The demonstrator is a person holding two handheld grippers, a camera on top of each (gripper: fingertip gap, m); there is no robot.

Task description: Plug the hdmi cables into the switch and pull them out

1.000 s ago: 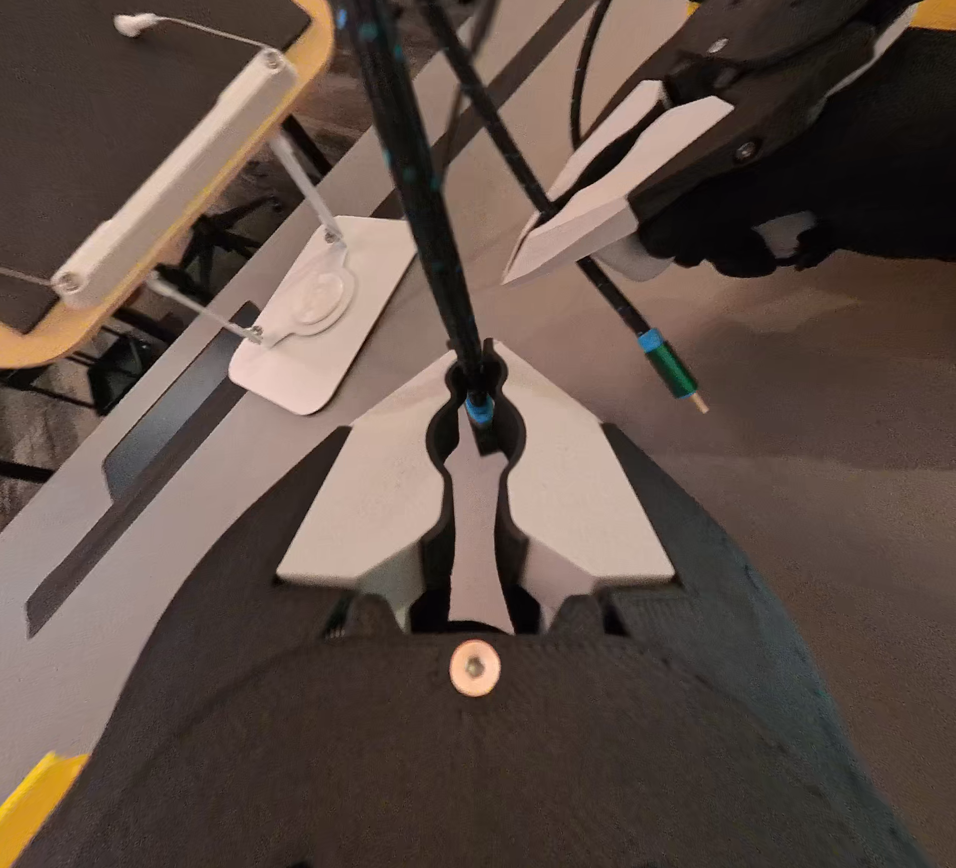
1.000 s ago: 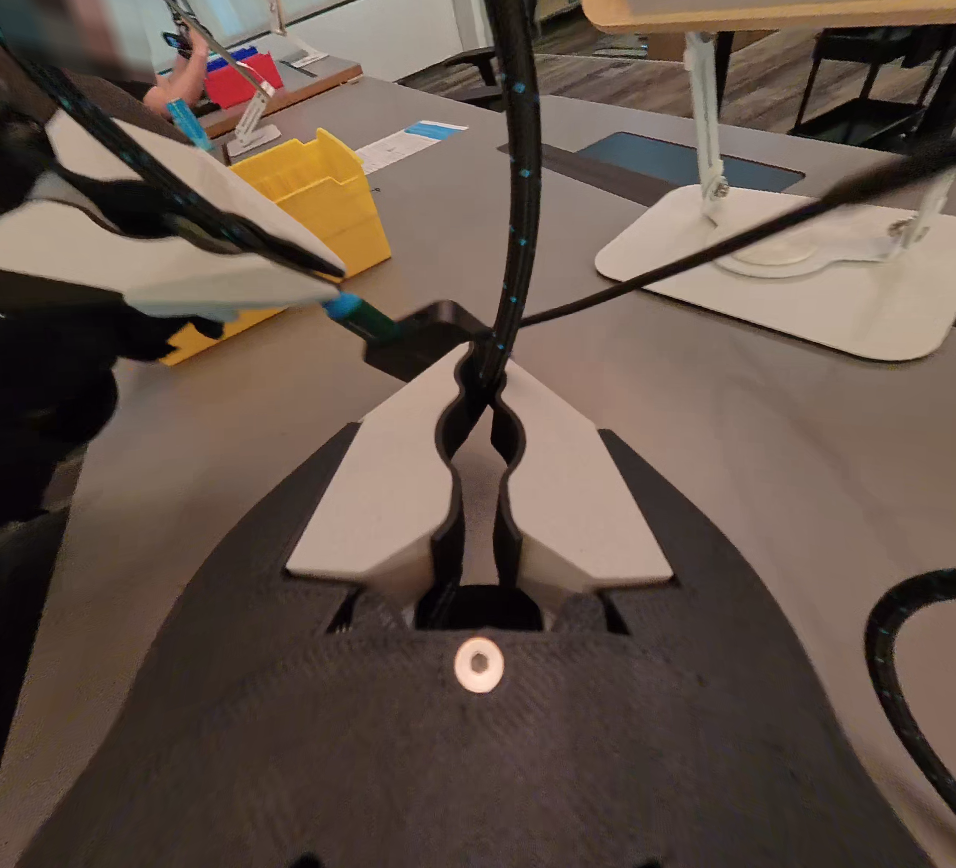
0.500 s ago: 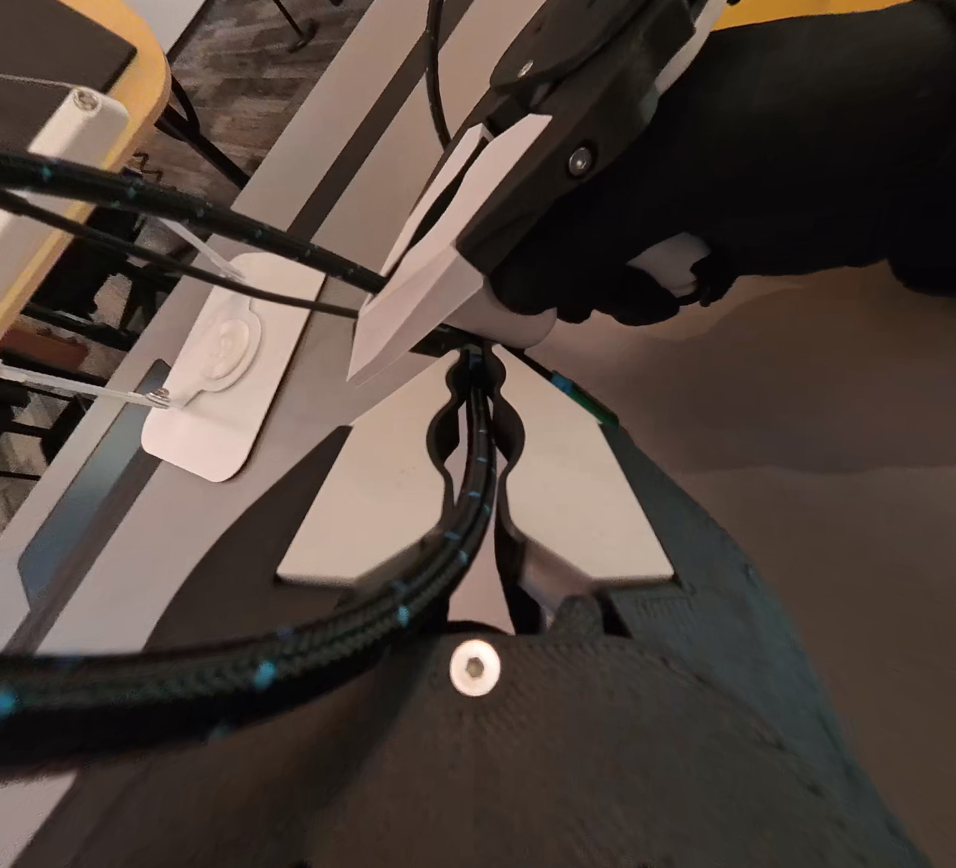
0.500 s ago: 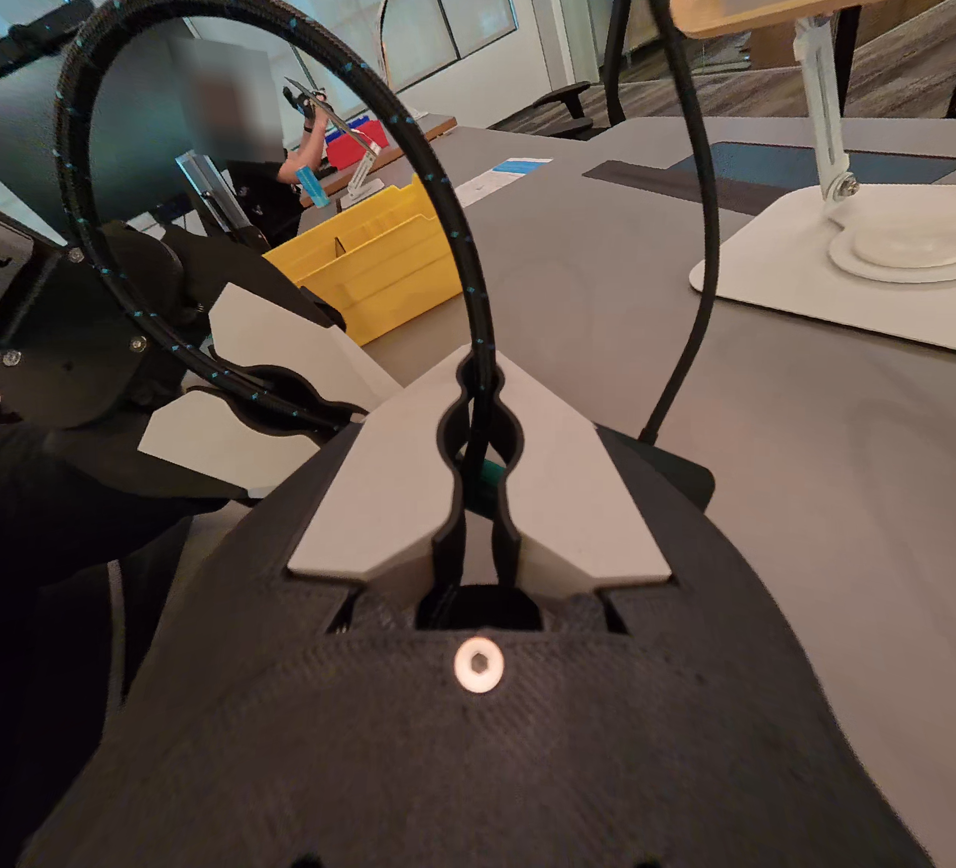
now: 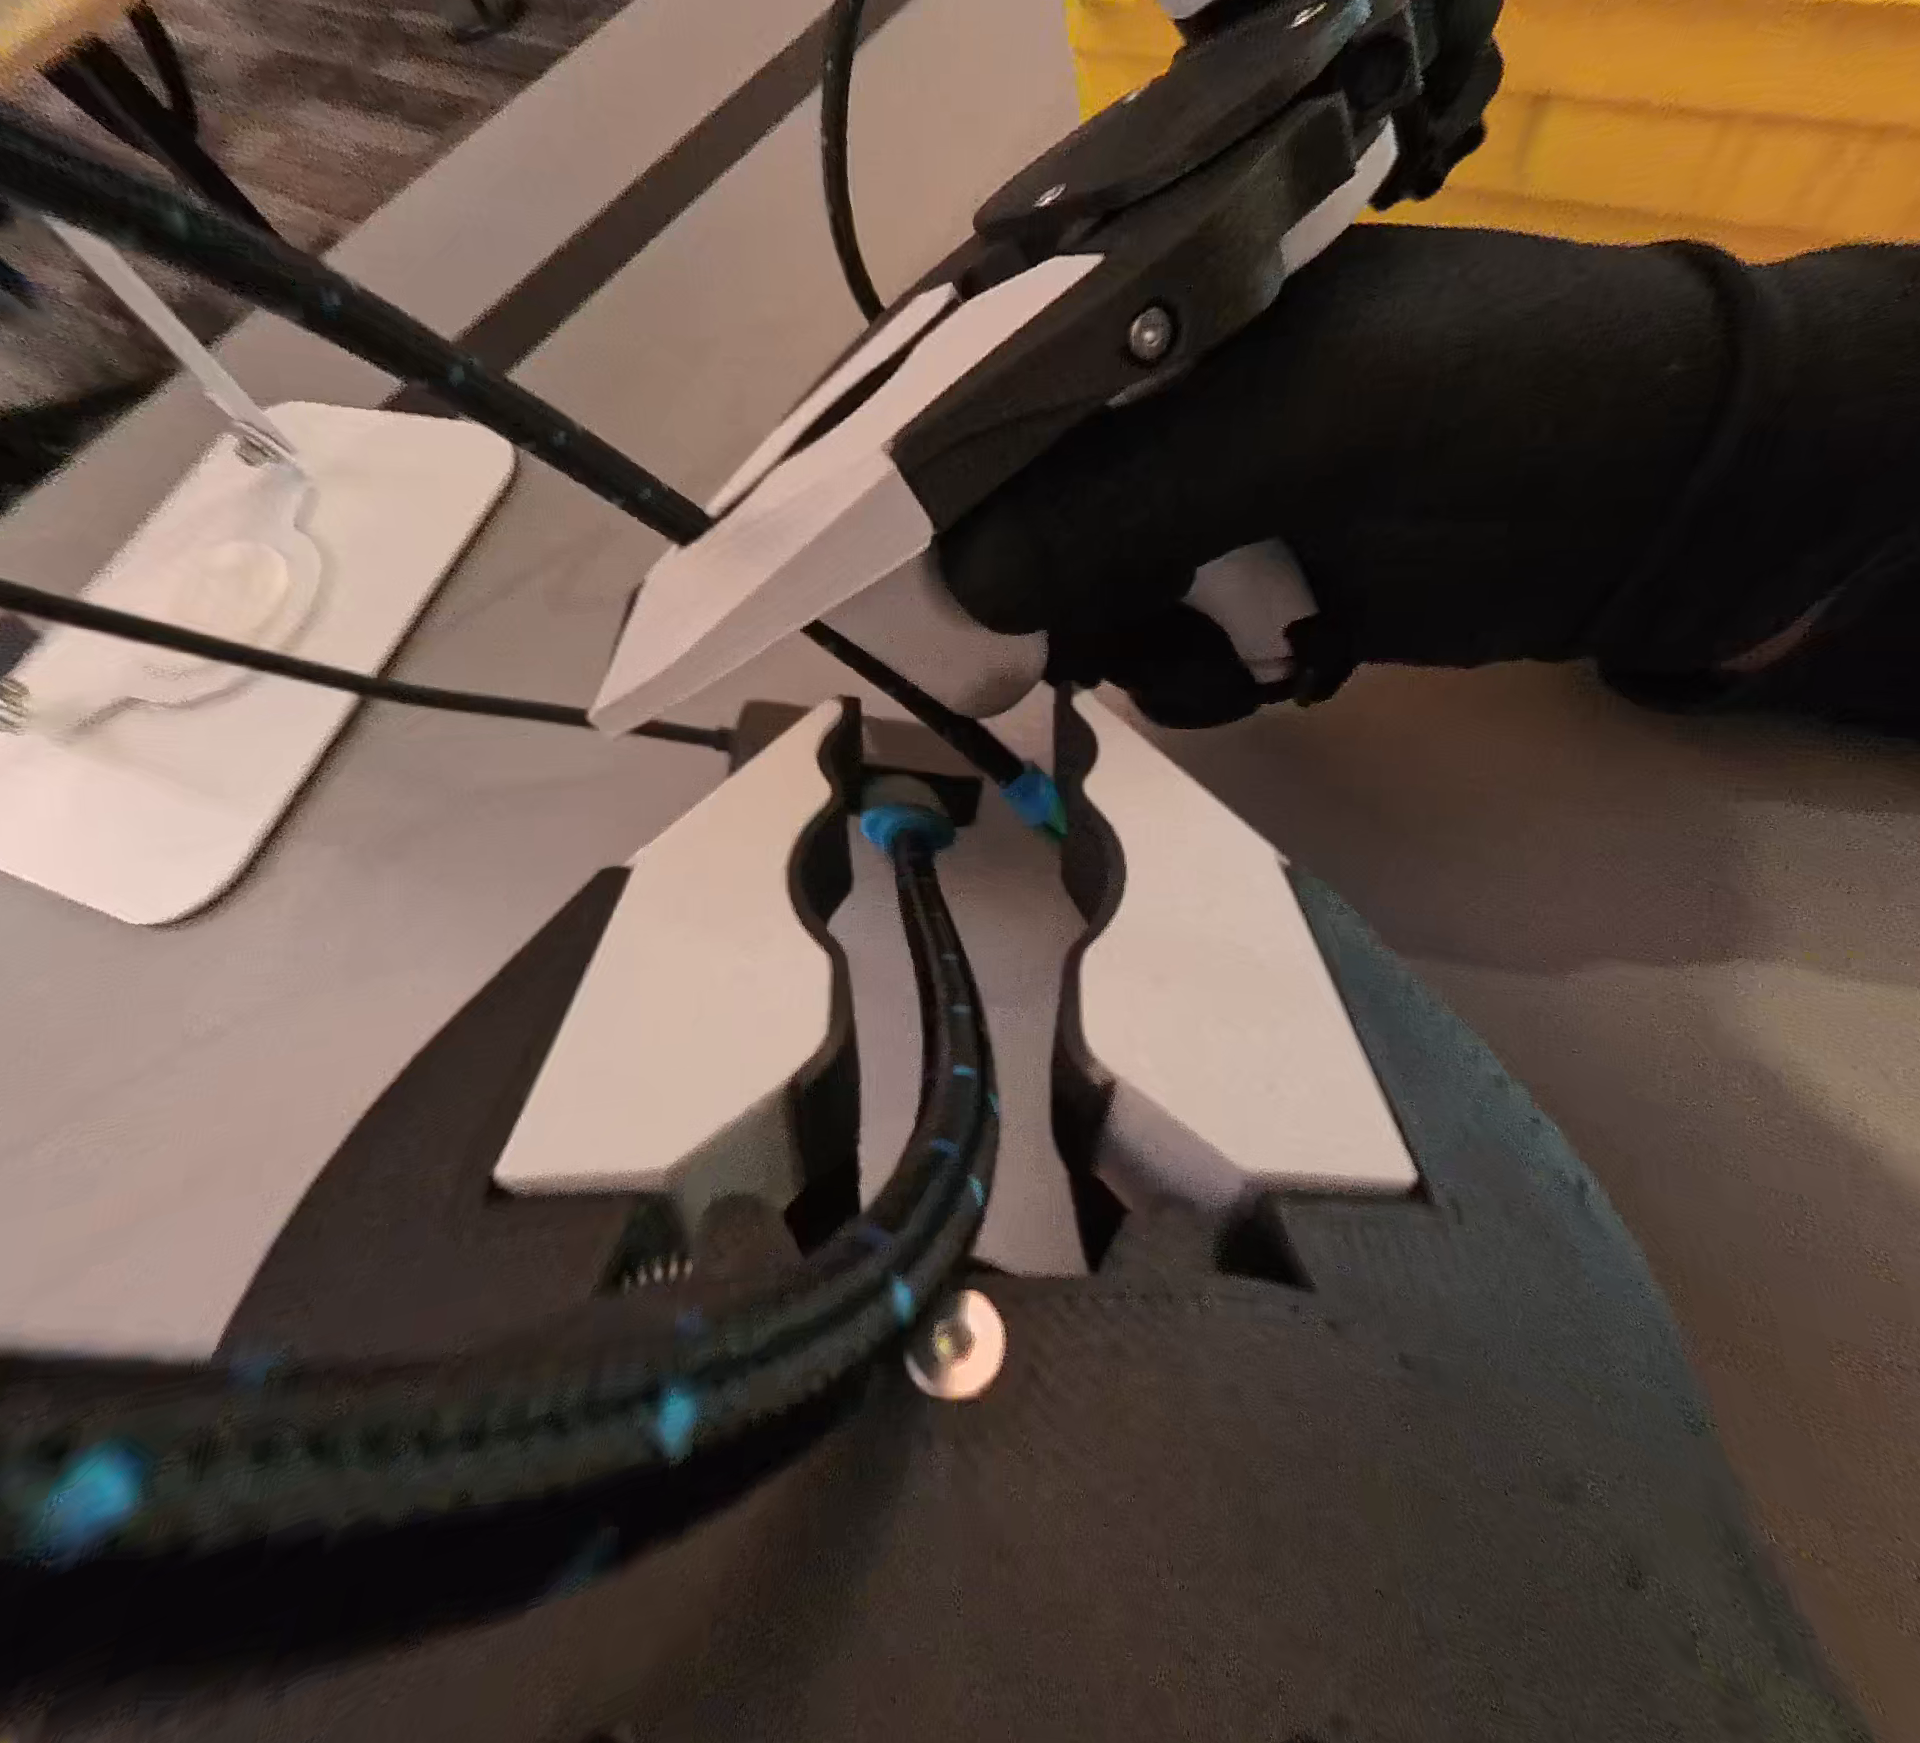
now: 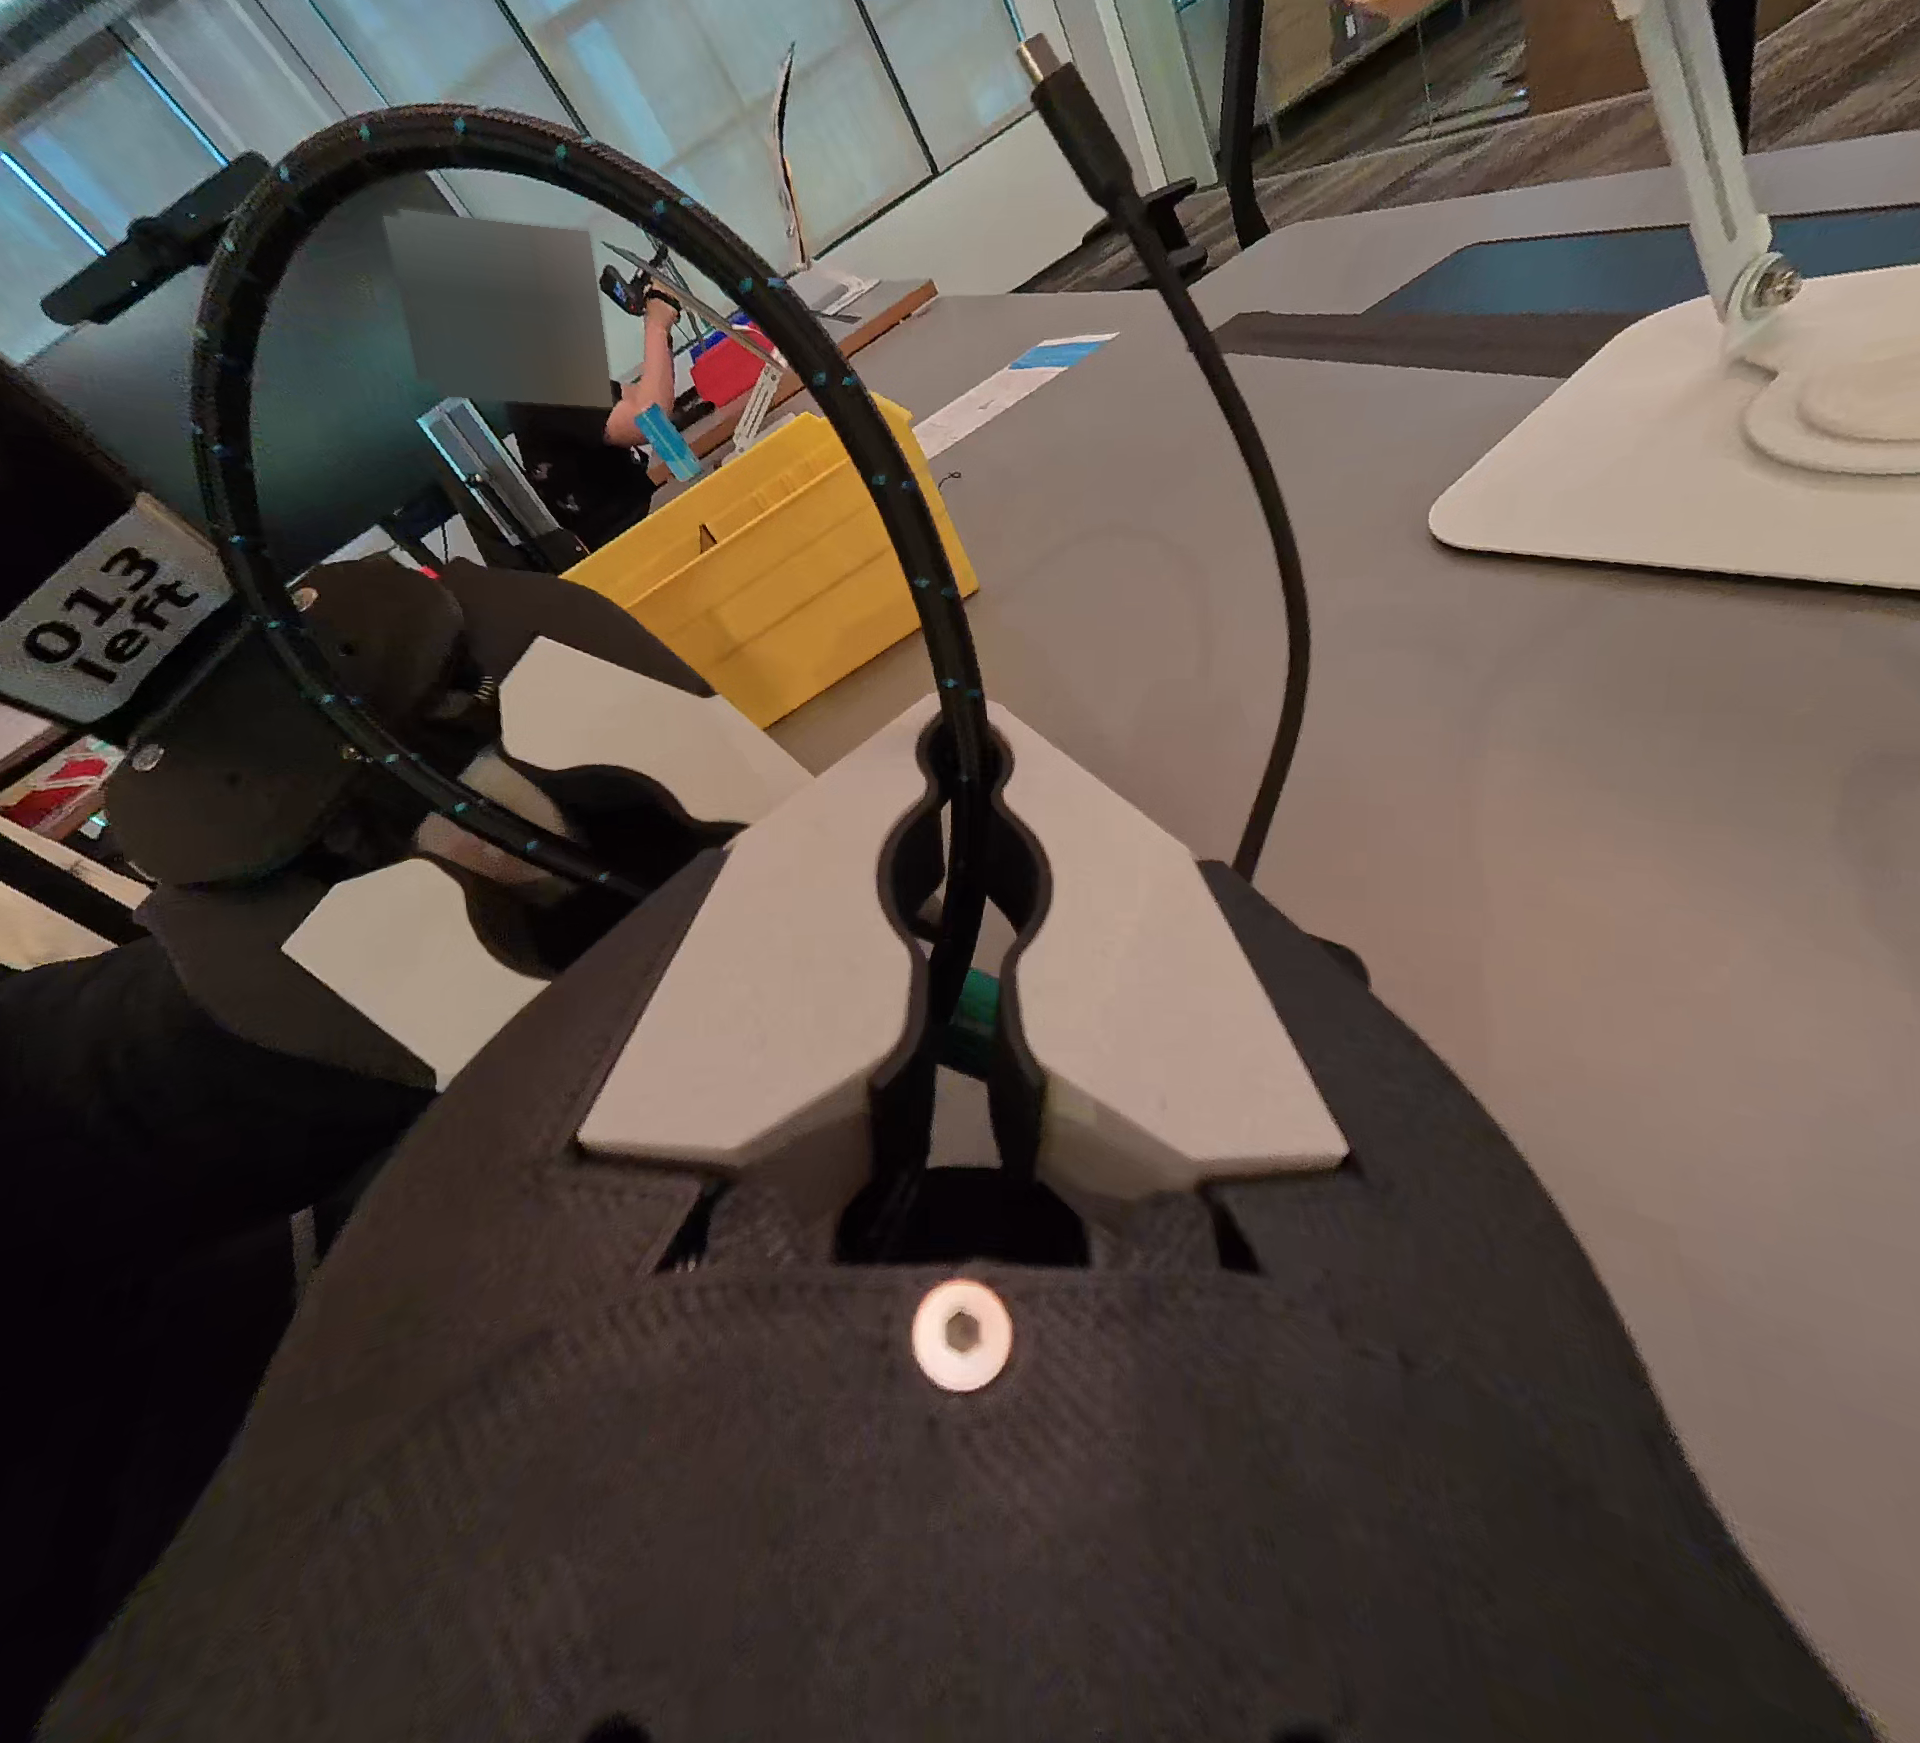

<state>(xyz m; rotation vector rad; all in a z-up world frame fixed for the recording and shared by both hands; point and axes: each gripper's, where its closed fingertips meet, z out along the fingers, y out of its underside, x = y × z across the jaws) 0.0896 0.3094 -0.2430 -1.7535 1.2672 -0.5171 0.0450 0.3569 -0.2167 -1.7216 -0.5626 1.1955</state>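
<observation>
In the left wrist view my left gripper (image 5: 961, 737) is open. A braided black HDMI cable (image 5: 940, 1018) runs loose between its fingers, and its blue-collared plug (image 5: 899, 826) sits in the black switch (image 5: 961, 789) on the grey table. My right gripper (image 5: 634, 685) is shut on a second braided cable (image 5: 520, 415). That cable's blue and green plug (image 5: 1034, 800) hangs right beside the switch. In the right wrist view my right gripper (image 6: 961, 727) pinches that cable (image 6: 935, 613), with the green plug (image 6: 977, 1007) below its fingers. The open left gripper (image 6: 644, 852) is at the left.
A yellow bin (image 5: 1558, 83) stands behind the right gripper and also shows in the right wrist view (image 6: 769, 571). A white stand base (image 5: 239, 633) lies to the left. A thin black cable (image 6: 1278, 654) rises from the switch, its free connector (image 6: 1049, 83) in the air. A person works at a far table (image 6: 582, 446). There is about 6 centimetres between the tips of the two grippers.
My left gripper has opened and let go of its cable, whose plug now sits in the switch. My right gripper stayed shut and brought its plug down beside the switch.
</observation>
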